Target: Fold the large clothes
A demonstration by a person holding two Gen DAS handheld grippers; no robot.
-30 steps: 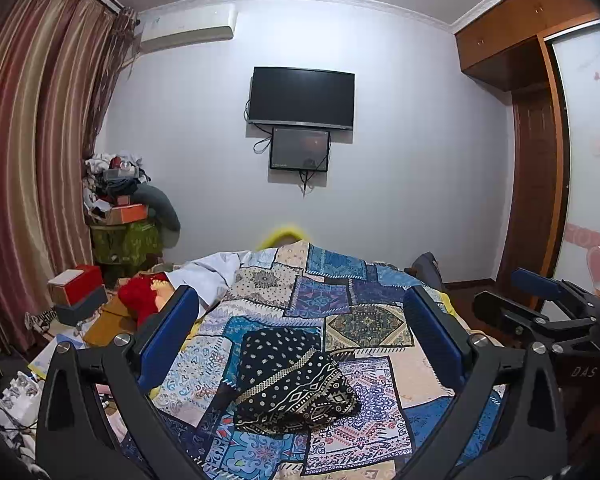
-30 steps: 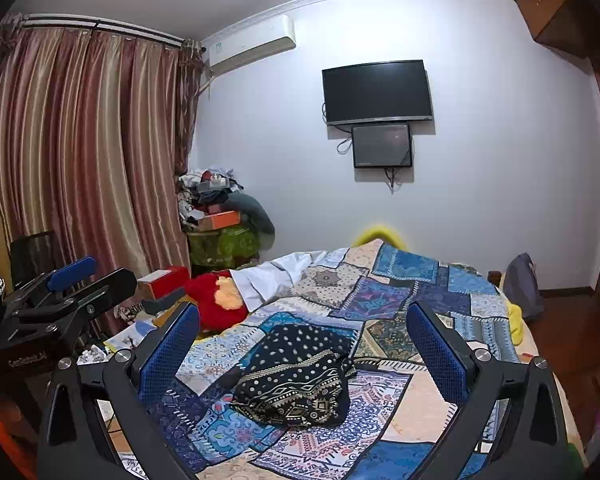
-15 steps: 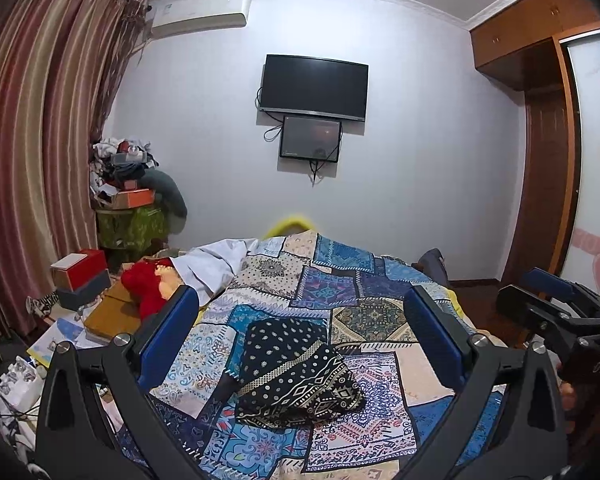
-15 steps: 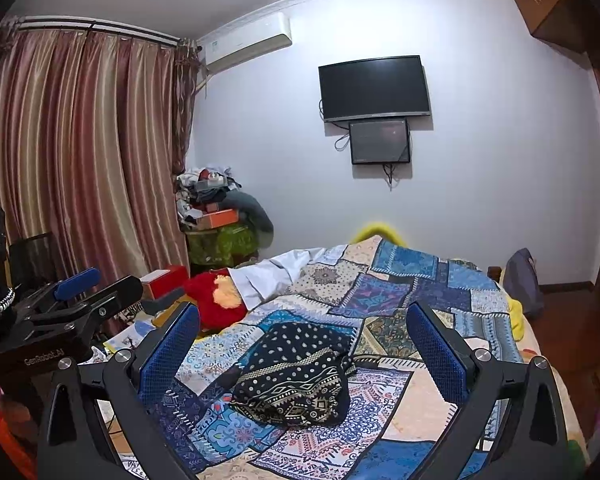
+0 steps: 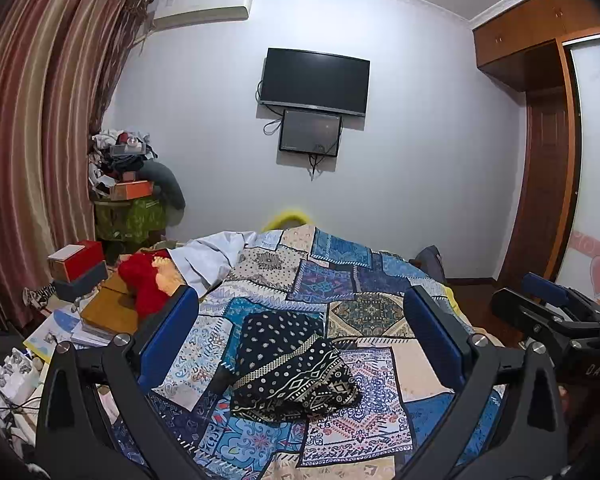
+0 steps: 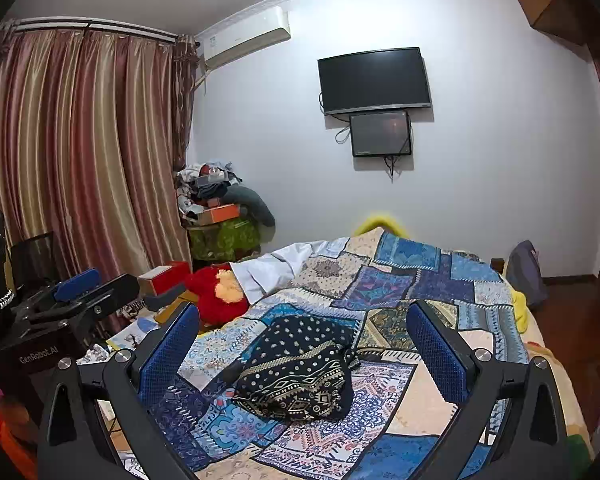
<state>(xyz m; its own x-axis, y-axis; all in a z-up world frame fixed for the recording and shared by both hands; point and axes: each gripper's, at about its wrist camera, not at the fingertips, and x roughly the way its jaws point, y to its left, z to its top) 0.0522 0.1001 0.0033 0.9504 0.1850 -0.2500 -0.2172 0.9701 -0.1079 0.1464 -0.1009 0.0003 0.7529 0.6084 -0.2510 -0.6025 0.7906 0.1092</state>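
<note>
We hold the left gripper (image 5: 300, 336) and right gripper (image 6: 302, 340) above the bed (image 5: 364, 276), both jaws wide and empty. The dark patterned garment (image 5: 288, 368) lies bunched mid-bed, on the patchwork quilt (image 6: 400, 280).

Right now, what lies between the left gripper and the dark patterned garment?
Only patchwork bedspread; left gripper hangs open above dark patterned garment, in the left wrist view.

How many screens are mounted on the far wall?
2: a large dark television high on the wall, and a smaller screen directly below it, with cables hanging down. Both are off or dark.
</note>
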